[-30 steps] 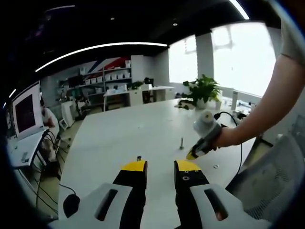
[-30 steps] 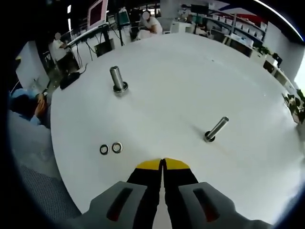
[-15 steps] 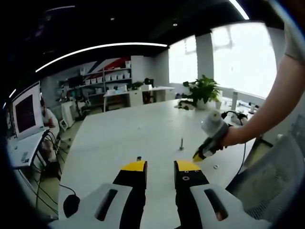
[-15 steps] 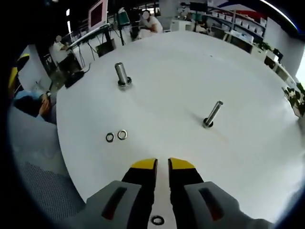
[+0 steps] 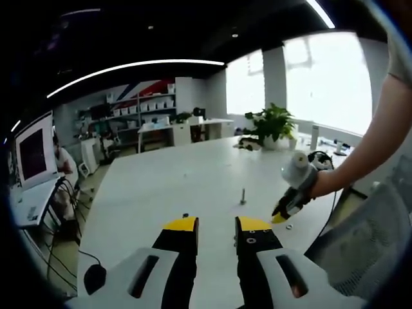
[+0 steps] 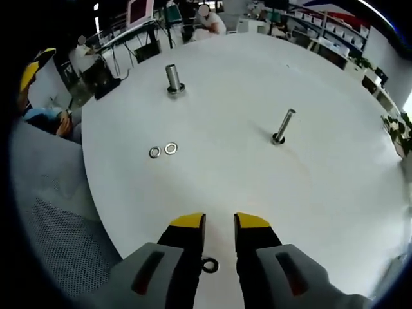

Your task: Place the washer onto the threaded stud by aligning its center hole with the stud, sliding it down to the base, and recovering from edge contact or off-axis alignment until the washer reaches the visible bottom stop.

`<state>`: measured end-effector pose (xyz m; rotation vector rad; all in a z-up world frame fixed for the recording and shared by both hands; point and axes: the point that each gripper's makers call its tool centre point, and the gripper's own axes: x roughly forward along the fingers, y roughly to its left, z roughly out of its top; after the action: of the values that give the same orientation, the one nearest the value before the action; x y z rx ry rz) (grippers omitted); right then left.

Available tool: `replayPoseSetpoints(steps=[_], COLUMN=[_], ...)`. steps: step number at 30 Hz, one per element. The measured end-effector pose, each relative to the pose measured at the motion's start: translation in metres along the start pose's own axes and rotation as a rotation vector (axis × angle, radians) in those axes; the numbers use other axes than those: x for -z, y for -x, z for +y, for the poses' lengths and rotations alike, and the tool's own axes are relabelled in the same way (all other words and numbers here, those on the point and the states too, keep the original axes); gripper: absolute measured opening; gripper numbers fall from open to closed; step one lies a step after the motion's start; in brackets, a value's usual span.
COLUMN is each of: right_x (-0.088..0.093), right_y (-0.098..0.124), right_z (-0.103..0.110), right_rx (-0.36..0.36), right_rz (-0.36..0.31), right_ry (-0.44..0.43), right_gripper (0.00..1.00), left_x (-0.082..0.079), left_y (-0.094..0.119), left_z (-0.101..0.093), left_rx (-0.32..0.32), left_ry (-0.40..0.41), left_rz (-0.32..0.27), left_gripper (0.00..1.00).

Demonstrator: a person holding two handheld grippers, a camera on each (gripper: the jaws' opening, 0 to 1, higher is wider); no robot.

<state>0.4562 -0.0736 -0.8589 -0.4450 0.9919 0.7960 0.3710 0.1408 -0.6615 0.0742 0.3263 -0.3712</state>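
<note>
**Washer on the table between my right jaws, both grippers released**

My right gripper (image 6: 219, 222) stands with its yellow-tipped jaws apart and nothing clamped. A dark washer (image 6: 209, 264) lies flat on the white table (image 6: 335, 193), low in the frame in the gap between the jaws, close to the left one. Two more washers (image 6: 163, 150) lie side by side at centre left, just beside each other. The thin threaded stud (image 6: 283, 126) stands tilted in the picture right of centre, well apart from them; a thicker stud (image 6: 172, 80) with a collar at its base stands in the upper left.

My left gripper (image 5: 215, 224) is also released, jaws apart and empty, low in its frame. Beyond it the thin stud (image 5: 243, 195) stands near the middle of the picture. My right gripper (image 5: 288, 209) enters from the right, held in my hand (image 5: 320, 185).

I can read no writing or labels anywhere. Shelves with white bins (image 5: 153, 103) line the far wall; their contents are too small to tell.
</note>
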Motion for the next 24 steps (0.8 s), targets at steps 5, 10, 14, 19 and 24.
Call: replayPoseSetpoints(steps=[5, 10, 14, 19, 24], right_x=[0.009, 0.021, 0.029, 0.041, 0.05], right_y=[0.002, 0.003, 0.005, 0.009, 0.009], right_z=[0.002, 0.006, 0.006, 0.007, 0.007], right_rx=[-0.002, -0.012, -0.019, -0.038, -0.054], right_rz=[0.021, 0.055, 0.072, 0.104, 0.129], right_ry=[0.0, 0.027, 0.024, 0.02, 0.02], right_gripper=[0.2, 0.21, 0.21, 0.22, 0.23], left_x=[-0.001, -0.001, -0.001, -0.001, -0.001], left_y=[0.0, 0.0, 0.0, -0.001, -0.001], left_z=[-0.001, -0.002, -0.004, -0.005, -0.005], left_rx=[0.005, 0.01, 0.015, 0.021, 0.023], left_ry=[-0.001, -0.003, -0.006, -0.006, -0.006], left_rz=[-0.004, -0.003, -0.002, -0.001, -0.001], left_gripper=[0.21, 0.21, 0.21, 0.21, 0.21])
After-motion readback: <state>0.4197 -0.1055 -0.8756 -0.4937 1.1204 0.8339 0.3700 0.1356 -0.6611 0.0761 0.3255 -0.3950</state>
